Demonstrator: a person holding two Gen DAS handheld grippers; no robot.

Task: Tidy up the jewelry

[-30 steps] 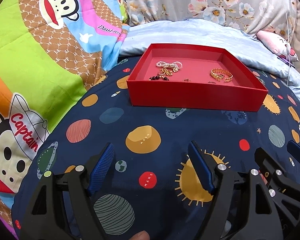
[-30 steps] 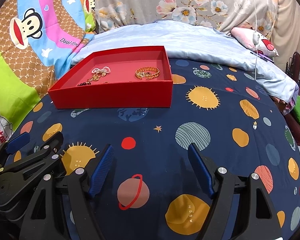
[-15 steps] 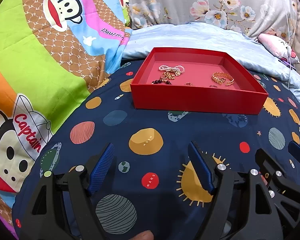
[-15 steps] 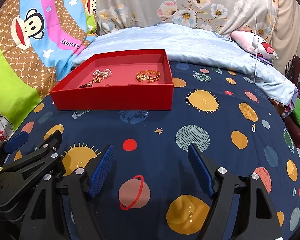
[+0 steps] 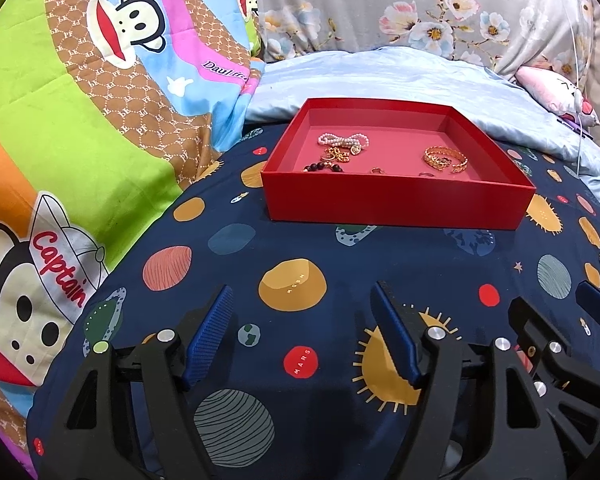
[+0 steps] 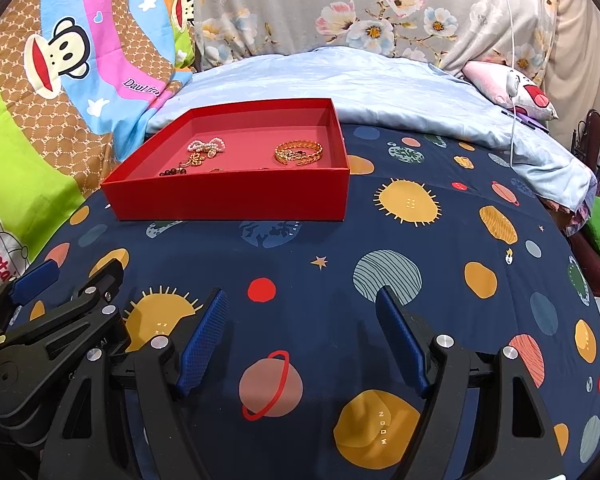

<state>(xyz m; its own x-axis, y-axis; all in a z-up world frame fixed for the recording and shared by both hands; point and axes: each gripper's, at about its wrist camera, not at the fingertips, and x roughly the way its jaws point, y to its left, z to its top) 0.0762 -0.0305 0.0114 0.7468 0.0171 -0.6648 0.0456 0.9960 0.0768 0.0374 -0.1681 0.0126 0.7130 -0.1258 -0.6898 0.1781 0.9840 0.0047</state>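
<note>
We see left gripper [image 5: 302, 316] and right gripper [image 6: 302, 320] both spread wide, holding nothing, above the bed [image 6: 440, 272]. Red box [image 5: 396, 204] at 12 o'clock holds gold bracelet [image 5: 445, 159] and pearl bracelet [image 5: 343, 139].

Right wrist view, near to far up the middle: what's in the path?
right gripper → planet-print bedsheet → red tray → gold bracelet inside it → light blue blanket → floral cushion
</note>
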